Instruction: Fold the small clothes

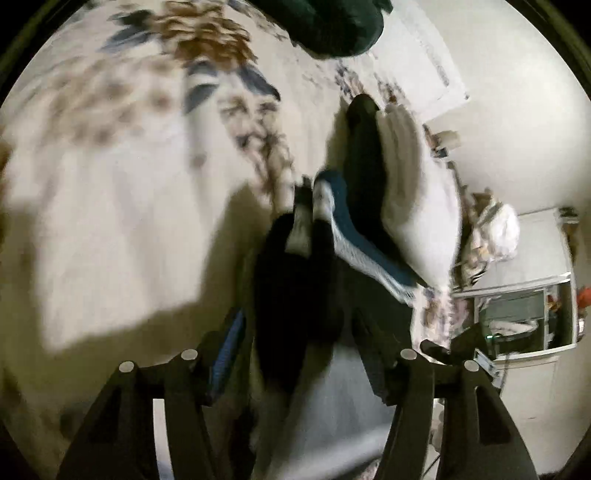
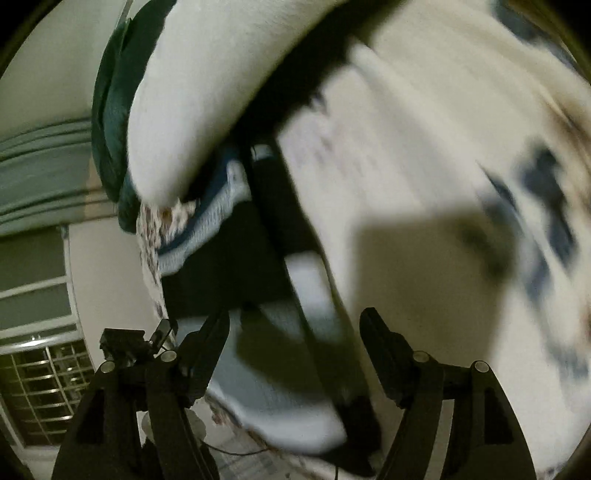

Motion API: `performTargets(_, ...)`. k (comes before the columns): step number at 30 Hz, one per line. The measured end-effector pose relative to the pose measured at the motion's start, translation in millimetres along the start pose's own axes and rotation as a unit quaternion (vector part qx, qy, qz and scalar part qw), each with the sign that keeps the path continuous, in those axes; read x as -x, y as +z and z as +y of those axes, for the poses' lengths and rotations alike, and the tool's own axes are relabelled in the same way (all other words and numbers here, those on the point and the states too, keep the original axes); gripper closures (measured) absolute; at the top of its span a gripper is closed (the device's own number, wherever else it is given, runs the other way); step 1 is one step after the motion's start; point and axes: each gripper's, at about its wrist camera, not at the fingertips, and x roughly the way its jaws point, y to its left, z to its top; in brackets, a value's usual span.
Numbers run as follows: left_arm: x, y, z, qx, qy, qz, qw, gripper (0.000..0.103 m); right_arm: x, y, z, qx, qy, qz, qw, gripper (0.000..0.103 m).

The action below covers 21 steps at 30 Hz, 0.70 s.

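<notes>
Spread under both grippers: bedspread (image 1: 122, 206). Straight ahead of left gripper (image 1: 295, 354), between its open fingers and beyond: clothes (image 1: 295, 280) on the bedspread. Ahead and right of those, touching them: pillow (image 1: 413, 206). Far ahead: cushion (image 1: 332, 26).

Ahead of right gripper (image 2: 295, 350), between its spread fingers: same clothes (image 2: 258, 258). Ahead and left, over their far end: pillow (image 2: 207, 92). Left beyond: window (image 2: 37, 369).
</notes>
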Motion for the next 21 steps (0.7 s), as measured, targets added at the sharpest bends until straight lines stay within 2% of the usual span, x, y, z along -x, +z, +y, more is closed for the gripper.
performTargets(2, -15.6, 19.9, -9.1, -0.021, 0.009, 0.009, 0.9997, 0.046, -11.4, 18.1, 9.6, 0.004, -0.013, -0.006, 1.000, 0.028)
performTargets(3, -22.1, 29.0, -17.7, -0.039, 0.025, 0.006, 0.9989, 0.047, -15.1, 24.1, 14.3, 0.007, -0.015, -0.009, 1.000, 0.028)
performTargets(5, -22.2, 33.4, -21.7, -0.061, 0.030, 0.000, 0.9977, 0.048, -19.0, 33.1, 25.7, 0.022, -0.023, -0.020, 0.999, 0.031)
performTargets(6, -22.4, 35.5, -23.0, -0.072, 0.032, -0.006, 0.9969, 0.066, -19.4, 35.3, 30.2, 0.032, -0.028, -0.024, 0.999, 0.034)
performTargets(7, -23.6, 36.0, -23.7, -0.079, 0.041, -0.005, 0.9960, 0.083, -18.8, 37.4, 34.7, 0.043, -0.036, -0.028, 0.998, 0.053)
performTargets(8, -24.9, 36.2, -24.2, -0.083, 0.046, -0.002, 0.9955, 0.091, -20.6, 40.2, 39.0, 0.053, -0.053, -0.028, 0.997, 0.084)
performTargets(9, -24.7, 36.6, -23.8, -0.081, 0.041, -0.003, 0.9958, 0.091, -23.1, 40.4, 44.1, 0.054, -0.064, -0.033, 0.996, 0.094)
performTargets(11, -18.9, 36.8, -24.4, -0.083, 0.039, -0.014, 0.9957, 0.091, -26.2, 38.8, 55.6, 0.066, -0.085, -0.052, 0.993, 0.096)
performTargets(13, -28.1, 42.4, -14.8, -0.083, 0.048, -0.005, 0.9954, 0.090, -29.7, 43.0, 59.4, 0.089, -0.118, -0.060, 0.987, 0.097)
performTargets(15, -43.4, 48.0, -1.3, -0.059, 0.043, 0.019, 0.9971, 0.087, -41.3, 51.5, 57.0, 0.087, -0.134, -0.048, 0.986, 0.097)
performTargets(17, -38.8, 48.4, 3.3, -0.051, 0.028, 0.024, 0.9980, 0.085, -44.8, 53.4, 58.3, 0.084, -0.135, -0.036, 0.987, 0.096)
performTargets(19, -25.9, 45.4, 0.9, -0.056, 0.027, 0.025, 0.9978, 0.076, -39.2, 55.8, 54.7, 0.064, -0.107, -0.021, 0.992, 0.094)
performTargets(20, -17.8, 43.0, 1.3, -0.053, 0.028, 0.023, 0.9979, 0.067, -31.3, 54.9, 46.2, 0.053, -0.088, -0.012, 0.995, 0.089)
performTargets(21, -7.9, 37.2, 3.9, -0.044, 0.020, 0.023, 0.9986, 0.053, -25.5, 53.3, 42.4, 0.047, -0.076, -0.005, 0.996, 0.082)
